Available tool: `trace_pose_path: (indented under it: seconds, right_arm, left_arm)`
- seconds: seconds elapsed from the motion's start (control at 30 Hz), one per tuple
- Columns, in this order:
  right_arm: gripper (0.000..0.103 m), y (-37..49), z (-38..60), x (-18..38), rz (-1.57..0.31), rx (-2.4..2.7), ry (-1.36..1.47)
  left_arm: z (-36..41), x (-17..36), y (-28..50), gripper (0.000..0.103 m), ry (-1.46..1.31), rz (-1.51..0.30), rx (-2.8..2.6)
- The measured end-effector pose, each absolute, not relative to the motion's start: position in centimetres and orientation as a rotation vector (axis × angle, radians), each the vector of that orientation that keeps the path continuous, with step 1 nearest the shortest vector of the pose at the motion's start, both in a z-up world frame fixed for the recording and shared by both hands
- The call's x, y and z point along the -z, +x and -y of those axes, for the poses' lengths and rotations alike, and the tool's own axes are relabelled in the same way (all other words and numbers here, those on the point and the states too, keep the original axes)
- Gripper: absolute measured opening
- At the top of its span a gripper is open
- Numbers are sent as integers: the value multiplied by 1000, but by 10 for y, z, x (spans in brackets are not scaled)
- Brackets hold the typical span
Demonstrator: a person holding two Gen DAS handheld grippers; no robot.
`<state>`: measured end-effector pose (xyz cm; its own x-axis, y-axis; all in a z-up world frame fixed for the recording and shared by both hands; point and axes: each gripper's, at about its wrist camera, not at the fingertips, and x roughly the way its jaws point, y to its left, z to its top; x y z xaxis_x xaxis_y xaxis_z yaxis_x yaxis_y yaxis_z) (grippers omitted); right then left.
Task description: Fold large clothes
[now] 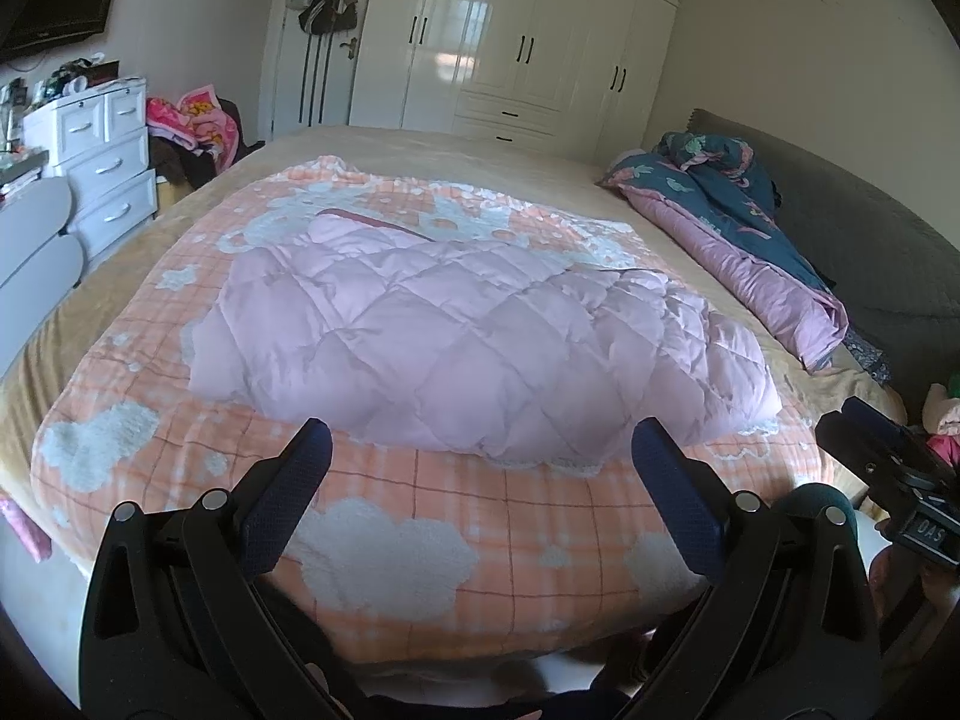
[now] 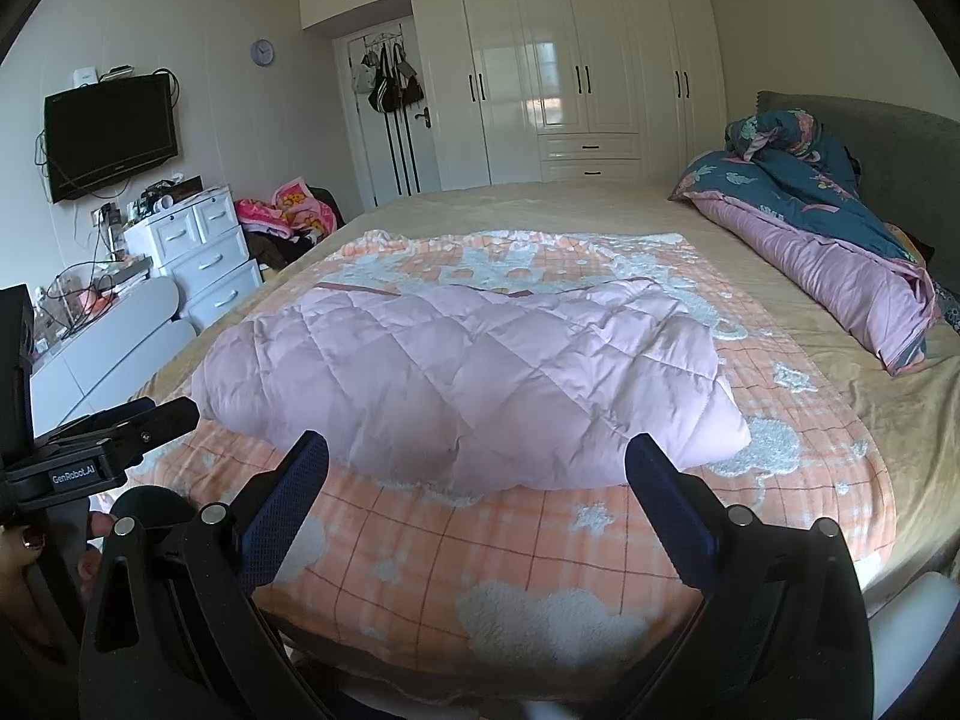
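Note:
A pale pink quilted down coat (image 1: 468, 336) lies folded into a bulky bundle on an orange plaid blanket with white clouds (image 1: 432, 528), spread on the bed. It also shows in the right wrist view (image 2: 474, 378), on the same blanket (image 2: 516, 552). My left gripper (image 1: 480, 438) is open and empty, held above the blanket just short of the coat's near edge. My right gripper (image 2: 477, 450) is open and empty, also just short of the coat's near edge. Each gripper's body shows at the edge of the other's view.
A rolled blue floral duvet with pink lining (image 1: 738, 228) lies along the grey headboard (image 2: 900, 150) at the right. White drawers (image 2: 198, 246) and a pile of clothes (image 2: 288, 213) stand left of the bed. A white wardrobe (image 2: 570, 78) fills the far wall.

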<state>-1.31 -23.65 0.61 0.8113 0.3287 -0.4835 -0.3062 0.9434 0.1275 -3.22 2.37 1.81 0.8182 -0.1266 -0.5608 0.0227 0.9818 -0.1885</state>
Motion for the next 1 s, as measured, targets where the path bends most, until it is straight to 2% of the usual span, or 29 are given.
trace_pose_path:
  seconds: [1.0]
  right_arm:
    - [99,-12,233,-7,-535,-338,50]
  left_arm:
    - [-27,-23,-35,94,-152,-609,60]
